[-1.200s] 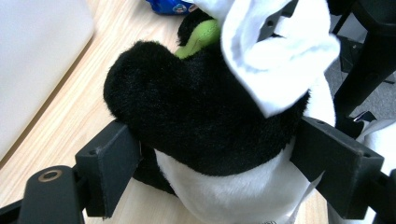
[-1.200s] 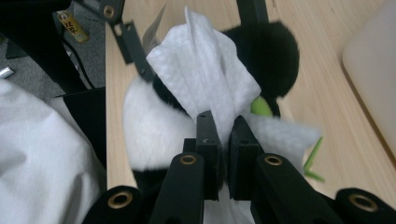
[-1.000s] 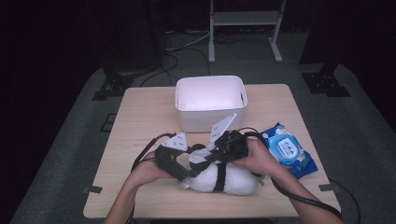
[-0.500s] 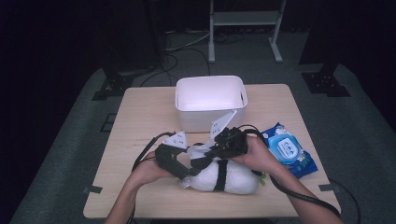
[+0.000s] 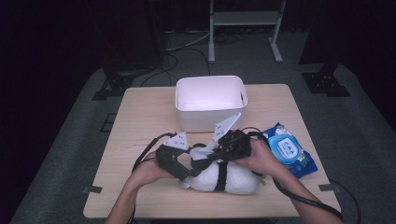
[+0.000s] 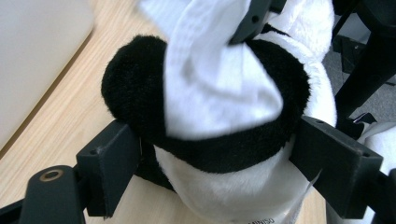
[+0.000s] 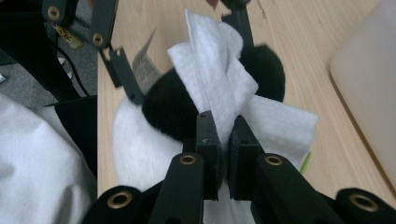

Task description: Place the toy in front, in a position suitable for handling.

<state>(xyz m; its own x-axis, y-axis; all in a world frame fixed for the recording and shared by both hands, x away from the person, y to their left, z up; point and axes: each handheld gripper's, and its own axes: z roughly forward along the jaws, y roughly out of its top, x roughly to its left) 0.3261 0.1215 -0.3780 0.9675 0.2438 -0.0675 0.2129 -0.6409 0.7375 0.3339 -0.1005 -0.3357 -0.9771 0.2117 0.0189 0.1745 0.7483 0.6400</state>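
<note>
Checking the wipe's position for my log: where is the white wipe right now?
In the right gripper view, the white wipe is pinched in the right gripper, draped over the plush toy's black part, near the table's front edge.

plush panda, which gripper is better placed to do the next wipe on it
Right. The right gripper is shut on the white wipe, draped over the plush panda. The left gripper clamps the panda, steadying it.

black jaws, brass-ringed screw holes
</note>
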